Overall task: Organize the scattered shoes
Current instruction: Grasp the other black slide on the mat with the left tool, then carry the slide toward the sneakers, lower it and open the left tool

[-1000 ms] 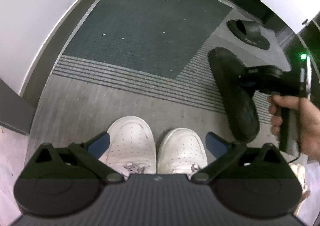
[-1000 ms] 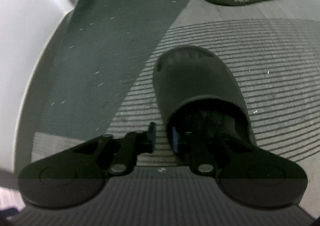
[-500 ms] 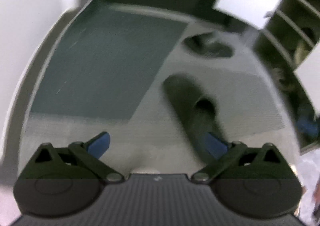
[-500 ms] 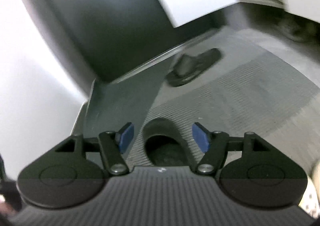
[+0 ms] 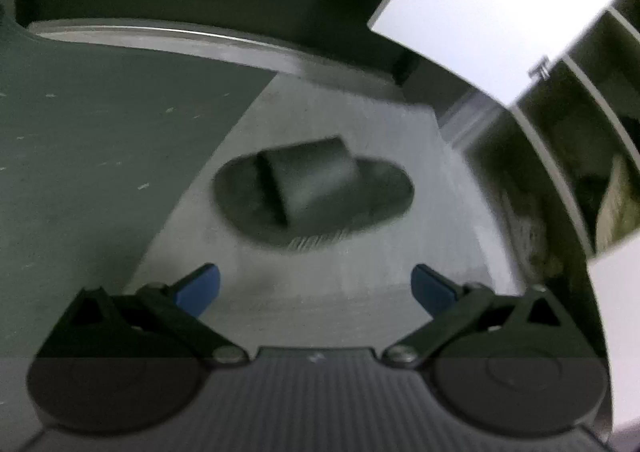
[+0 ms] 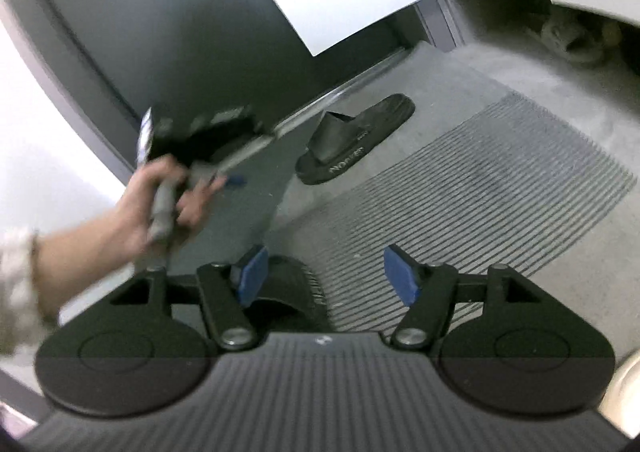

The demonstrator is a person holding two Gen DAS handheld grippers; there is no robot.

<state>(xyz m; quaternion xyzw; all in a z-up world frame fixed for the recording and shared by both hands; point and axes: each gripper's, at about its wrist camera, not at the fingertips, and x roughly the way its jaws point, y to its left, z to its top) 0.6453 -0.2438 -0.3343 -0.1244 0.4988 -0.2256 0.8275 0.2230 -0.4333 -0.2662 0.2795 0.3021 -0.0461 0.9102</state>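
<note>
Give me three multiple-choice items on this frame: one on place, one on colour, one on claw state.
1. Where does the far black slide sandal lie?
A. on the grey floor beside the dark green mat
B. on a cabinet shelf
C. between the left claw's pads

2. What colour are the pads of the right claw?
A. red
B. blue
C. white

3. How does the left claw stand?
A. shut on the sandal
B. shut on nothing
C. open, nothing between the pads

Answers:
1. A: the sandal sits on pale floor just right of the dark green mat's edge.
2. B: both pads show blue in the right wrist view.
3. C: its pads stand wide apart, the sandal lying beyond them on the floor.
</note>
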